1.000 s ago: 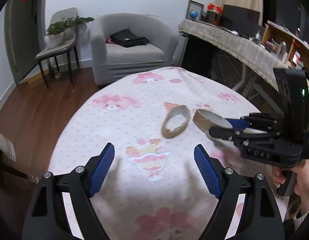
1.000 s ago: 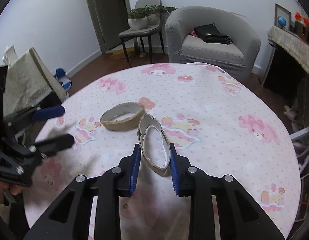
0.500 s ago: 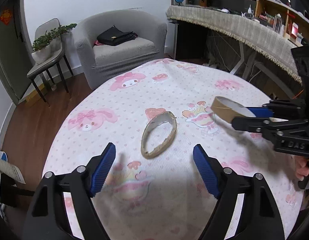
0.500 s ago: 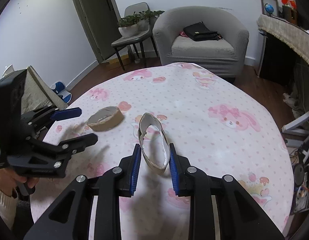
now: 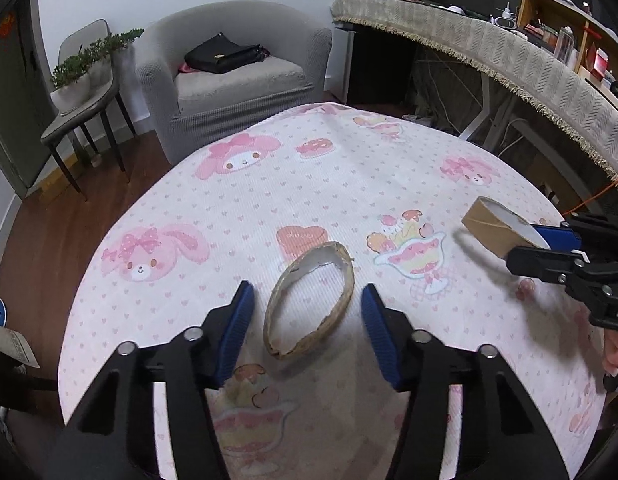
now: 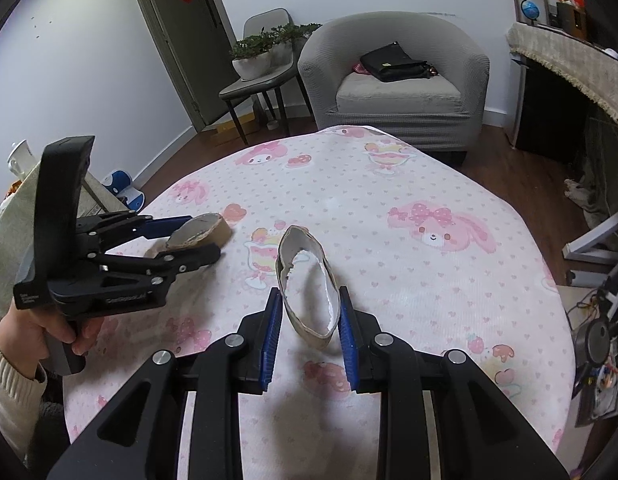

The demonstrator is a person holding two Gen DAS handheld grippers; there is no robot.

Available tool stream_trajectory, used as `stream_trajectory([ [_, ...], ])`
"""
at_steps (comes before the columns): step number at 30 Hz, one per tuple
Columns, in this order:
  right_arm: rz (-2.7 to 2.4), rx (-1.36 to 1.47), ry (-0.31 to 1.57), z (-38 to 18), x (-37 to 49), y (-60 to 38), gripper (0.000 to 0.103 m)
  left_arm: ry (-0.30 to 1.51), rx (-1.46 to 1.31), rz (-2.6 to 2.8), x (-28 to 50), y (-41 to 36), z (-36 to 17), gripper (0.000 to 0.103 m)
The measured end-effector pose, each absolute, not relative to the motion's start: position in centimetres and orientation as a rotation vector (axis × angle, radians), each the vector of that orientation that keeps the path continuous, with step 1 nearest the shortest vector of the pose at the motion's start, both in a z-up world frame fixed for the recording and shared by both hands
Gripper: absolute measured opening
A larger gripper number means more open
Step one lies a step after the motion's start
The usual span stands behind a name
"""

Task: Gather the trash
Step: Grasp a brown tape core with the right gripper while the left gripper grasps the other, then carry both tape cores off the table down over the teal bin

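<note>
The right gripper [image 6: 308,334] is clamped on a squashed brown cardboard tape ring with a torn white lining [image 6: 308,286], its blue pads [image 6: 272,330] pressing both sides and holding it above the pink cartoon-print tablecloth [image 6: 409,272]. To its left, the left gripper [image 5: 307,326] is closing its jaws around a second flattened brown cardboard ring [image 5: 309,300] lying on the cloth; this ring sits between the blue pads [image 5: 237,328] with a gap on each side. A hand in a cream knitted sleeve [image 6: 41,330] holds that gripper's handle. Beyond the table stands a grey armchair [image 6: 393,80] with a black bag [image 6: 393,62] on its seat.
</note>
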State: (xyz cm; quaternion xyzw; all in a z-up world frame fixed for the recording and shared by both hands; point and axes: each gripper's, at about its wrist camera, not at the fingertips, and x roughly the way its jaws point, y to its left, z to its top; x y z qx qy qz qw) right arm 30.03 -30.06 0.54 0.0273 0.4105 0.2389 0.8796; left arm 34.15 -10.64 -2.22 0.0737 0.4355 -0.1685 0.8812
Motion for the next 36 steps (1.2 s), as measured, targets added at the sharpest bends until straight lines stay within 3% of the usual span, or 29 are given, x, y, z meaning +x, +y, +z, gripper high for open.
stream_trajectory([
  [2, 0.499, 0.059, 0.857, 0.6, 30.0, -29.9, 0.027, 0.908, 0.161, -0.354, 34.0, -10.9, -2.1, 0.042],
  [19, 0.528, 0.002, 0.879, 0.0, 26.1, -26.0, 0.027, 0.867, 0.046, -0.33, 26.4, -9.6, -1.5, 0.041],
  [36, 0.62, -0.084, 0.844, 1.7, 20.6, -15.9, 0.027, 0.812, 0.022, -0.189, 17.5, -1.9, 0.7, 0.041],
])
